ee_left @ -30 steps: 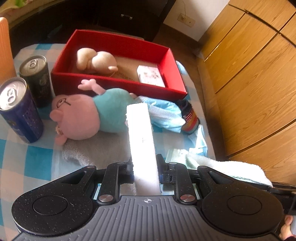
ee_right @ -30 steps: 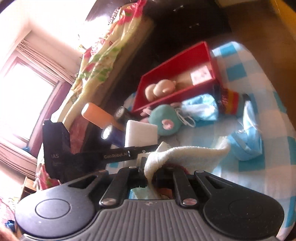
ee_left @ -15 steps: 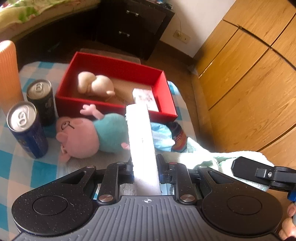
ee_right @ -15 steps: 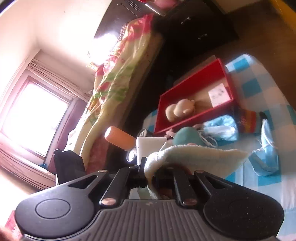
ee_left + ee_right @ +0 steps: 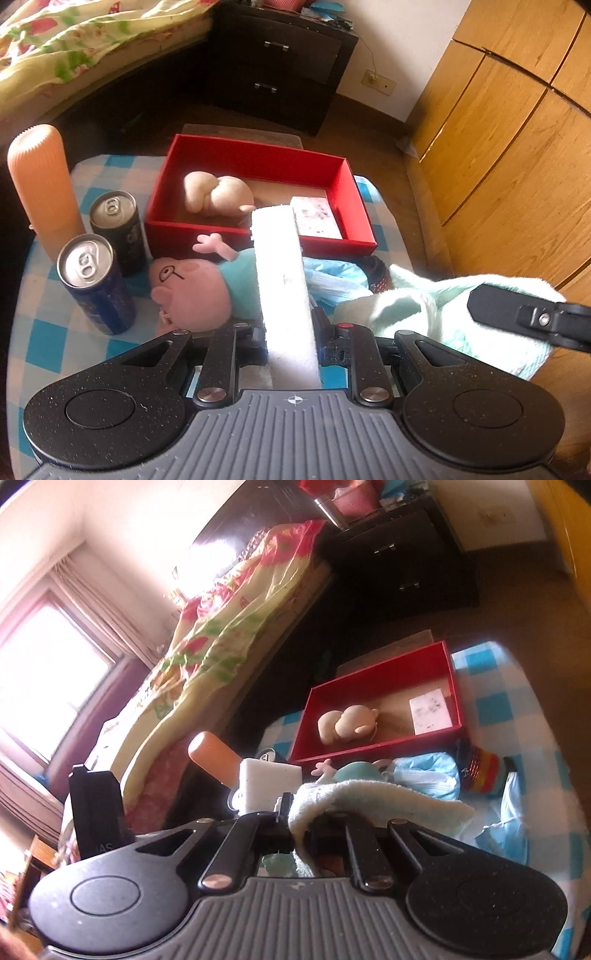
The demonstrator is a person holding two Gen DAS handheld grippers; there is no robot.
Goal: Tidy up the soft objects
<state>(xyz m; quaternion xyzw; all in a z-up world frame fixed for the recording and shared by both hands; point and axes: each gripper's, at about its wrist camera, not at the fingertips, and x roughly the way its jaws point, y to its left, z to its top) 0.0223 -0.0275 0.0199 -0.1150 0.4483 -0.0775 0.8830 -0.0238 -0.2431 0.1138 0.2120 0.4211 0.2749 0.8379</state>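
My left gripper [image 5: 290, 328] is shut on a white sponge block [image 5: 282, 280], held above the table; the block also shows in the right wrist view [image 5: 267, 784]. My right gripper [image 5: 301, 825] is shut on a pale green towel [image 5: 373, 799], which also shows in the left wrist view [image 5: 424, 314]. A red box [image 5: 258, 155] at the table's far side holds a beige plush [image 5: 218, 194] and a white packet [image 5: 316, 218]. A pink pig plush [image 5: 195, 288] lies in front of the box.
Two drink cans [image 5: 92, 280] and an orange ribbed bottle [image 5: 42, 184] stand at the left. A blue face mask [image 5: 332, 277] and a striped item [image 5: 484, 771] lie by the box. A bed, a dark dresser and wooden wardrobes surround the checked table [image 5: 44, 343].
Both grippers have risen and pulled back from the table, carrying the sponge block and the towel. The red box now sits farther off in both views.
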